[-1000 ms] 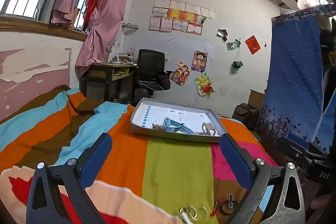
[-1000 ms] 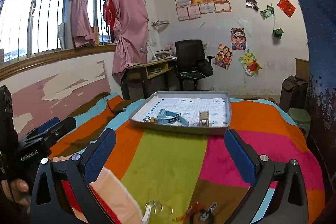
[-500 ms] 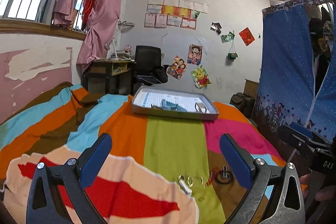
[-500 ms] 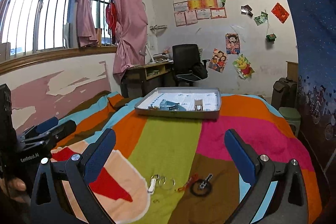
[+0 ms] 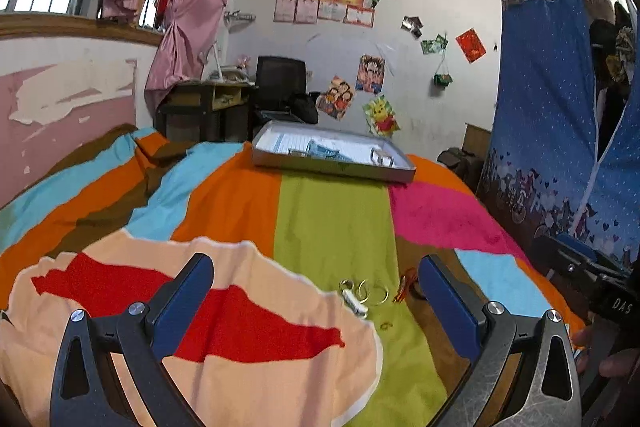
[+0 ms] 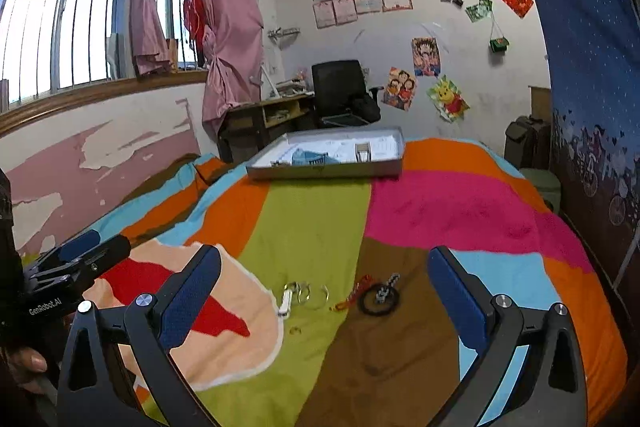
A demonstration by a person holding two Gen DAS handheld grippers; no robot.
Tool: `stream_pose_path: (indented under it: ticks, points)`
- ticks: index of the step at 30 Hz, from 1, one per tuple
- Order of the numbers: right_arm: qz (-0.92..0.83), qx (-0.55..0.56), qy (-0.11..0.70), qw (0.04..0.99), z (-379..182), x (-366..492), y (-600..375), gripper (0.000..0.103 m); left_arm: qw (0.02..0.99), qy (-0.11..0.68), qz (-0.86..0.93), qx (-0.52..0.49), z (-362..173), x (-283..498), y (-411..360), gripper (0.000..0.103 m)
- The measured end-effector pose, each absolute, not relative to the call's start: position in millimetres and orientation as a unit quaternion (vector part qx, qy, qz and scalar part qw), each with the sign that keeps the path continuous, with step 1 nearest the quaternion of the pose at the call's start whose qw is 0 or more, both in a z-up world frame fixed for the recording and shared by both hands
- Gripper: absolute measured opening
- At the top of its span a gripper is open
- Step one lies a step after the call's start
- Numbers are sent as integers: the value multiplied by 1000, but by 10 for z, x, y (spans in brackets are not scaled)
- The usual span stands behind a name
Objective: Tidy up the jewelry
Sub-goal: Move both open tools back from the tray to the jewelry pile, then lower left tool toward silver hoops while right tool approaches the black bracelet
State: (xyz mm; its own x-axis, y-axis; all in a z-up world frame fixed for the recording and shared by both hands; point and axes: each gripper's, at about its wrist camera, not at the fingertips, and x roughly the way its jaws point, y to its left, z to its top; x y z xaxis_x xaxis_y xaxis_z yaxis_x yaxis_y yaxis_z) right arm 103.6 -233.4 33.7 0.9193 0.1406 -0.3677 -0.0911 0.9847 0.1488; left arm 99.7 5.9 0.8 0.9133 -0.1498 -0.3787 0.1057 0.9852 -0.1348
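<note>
Loose jewelry lies on the striped blanket: silver hoop rings [image 6: 310,294] with a white clip [image 6: 285,305], a red cord [image 6: 352,299], a black ring with a beaded charm [image 6: 379,299] and a tiny ring [image 6: 295,329]. In the left wrist view the hoops [image 5: 374,291] and red cord [image 5: 404,289] lie just ahead. A grey tray [image 6: 320,171] at the far end holds a blue item [image 6: 310,157] and a small stand [image 6: 363,151]; it also shows in the left wrist view [image 5: 332,171]. My left gripper [image 5: 316,297] and right gripper [image 6: 324,291] are open and empty, short of the jewelry.
The bed's blanket [image 6: 440,211] falls away at the right beside a blue curtain wardrobe [image 5: 560,147]. A pink wall [image 6: 100,163] runs along the left. A desk [image 6: 264,119] and black chair [image 6: 340,87] stand behind the tray.
Both grippers have pulled back from the tray toward the near end of the bed. The loose jewelry now lies further up in both views. Jaws stay open.
</note>
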Motion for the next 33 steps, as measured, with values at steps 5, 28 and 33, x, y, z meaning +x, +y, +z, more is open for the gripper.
stream_pose_path:
  ticks: [5,28,33]
  points:
    - [51,63,205,975,246,1073,-2345,102,973,213,-68,-55,-84,1047,68,103]
    - [36,63,249,966,83,1462,-2455,102,950,274,-144,-42,-452,1549,-222,103]
    - [43,59,279,957,3,1754,-2583,101,942,288,-171,-20,-606,1752,-398,103]
